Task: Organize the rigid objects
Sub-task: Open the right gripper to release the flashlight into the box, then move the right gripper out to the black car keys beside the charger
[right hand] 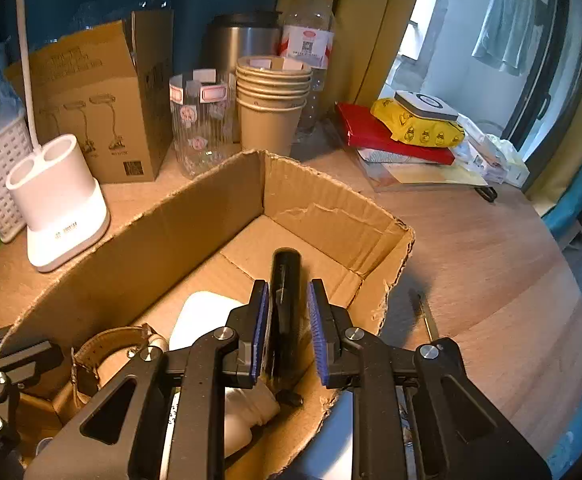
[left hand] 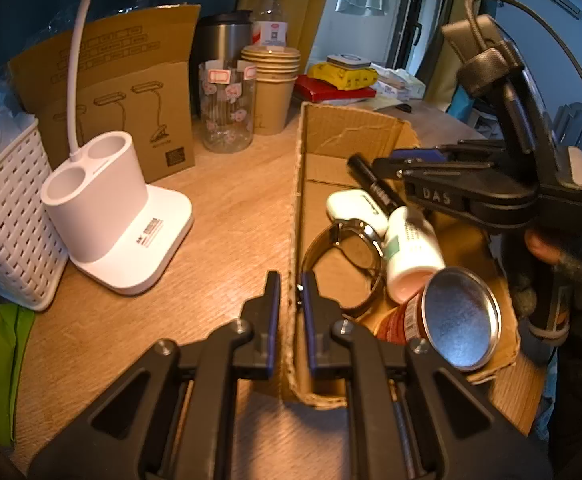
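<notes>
Right wrist view is showing the right gripper [right hand: 288, 320] clamping a black marker [right hand: 286, 304] between its blue pads [right hand: 260, 332], the barrel running straight out toward twelve o'clock and hanging over the open cardboard box [right hand: 195, 216]. The step in hand looks like setting the marker down among the things already lying inside — a white case [right hand: 199, 316], a watch [right hand: 107, 350] and a white bottle [right hand: 247, 416] at seven to nine o'clock of the tips. Doing it well probably means bringing the marker low over the bare cardboard floor at twelve o'clock, where nothing is lying, before parting the jaws, so it is not rolling off the bottle or knocking the case. In the left wrist view the left gripper [left hand: 291, 304] is pinching the box's near wall [left hand: 293, 240] with its jaws drawn narrow, steadying the box; keeping that pinch firm should stop the box sliding. A metal-lidded tin [left hand: 451, 320] is lying at four o'clock there, with the marker [left hand: 373, 184] hanging above. The marker's rear end is hiding behind the jaws, so how deep it sits in the grip is hard to tell, and the tin is cut off in the right wrist view. Whether the marker's tip is touching anything below is not showing — fisheye bending is making heights uncertain.
</notes>
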Available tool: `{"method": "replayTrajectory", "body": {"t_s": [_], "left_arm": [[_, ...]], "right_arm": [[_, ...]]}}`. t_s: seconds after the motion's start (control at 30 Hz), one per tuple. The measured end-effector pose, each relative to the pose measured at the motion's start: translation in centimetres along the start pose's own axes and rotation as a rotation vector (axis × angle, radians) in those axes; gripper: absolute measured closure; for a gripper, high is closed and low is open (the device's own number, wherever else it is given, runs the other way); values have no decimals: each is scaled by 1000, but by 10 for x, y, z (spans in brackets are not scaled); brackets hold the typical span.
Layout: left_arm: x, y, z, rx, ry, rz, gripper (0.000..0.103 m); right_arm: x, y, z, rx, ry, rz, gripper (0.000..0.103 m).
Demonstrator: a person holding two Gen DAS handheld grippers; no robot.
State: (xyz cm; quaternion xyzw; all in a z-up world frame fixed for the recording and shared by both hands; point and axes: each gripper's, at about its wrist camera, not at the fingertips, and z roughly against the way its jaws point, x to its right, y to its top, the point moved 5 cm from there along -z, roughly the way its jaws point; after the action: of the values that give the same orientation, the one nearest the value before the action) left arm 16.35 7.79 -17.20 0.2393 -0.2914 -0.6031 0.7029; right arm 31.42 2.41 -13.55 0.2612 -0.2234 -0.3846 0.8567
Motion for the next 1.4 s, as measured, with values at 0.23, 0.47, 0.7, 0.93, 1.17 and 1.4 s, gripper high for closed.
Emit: {"method": "replayTrajectory", "body": {"t_s": [0.23, 0.47, 0.7, 0.93, 1.17, 1.4], "left_arm": [[0, 0, 0, 0, -1, 2, 92], [-1, 0, 0, 1, 1, 4, 92], [-2, 0, 0, 1, 1, 4, 92], [-2, 0, 0, 2, 2, 3, 92], [-3, 0, 0, 3, 3, 3, 92], [-3, 1, 0, 3, 4, 2, 92]], "right_arm": [[-1, 1, 0, 3, -3, 2, 81], [1, 2, 10, 28, 30, -33, 79], [10, 5, 37, 83, 39, -85, 59], [26, 7, 73, 159, 23, -134, 49], [41, -2, 98, 197, 3, -165, 48], [51, -14, 114, 217, -11, -182, 45]]}}
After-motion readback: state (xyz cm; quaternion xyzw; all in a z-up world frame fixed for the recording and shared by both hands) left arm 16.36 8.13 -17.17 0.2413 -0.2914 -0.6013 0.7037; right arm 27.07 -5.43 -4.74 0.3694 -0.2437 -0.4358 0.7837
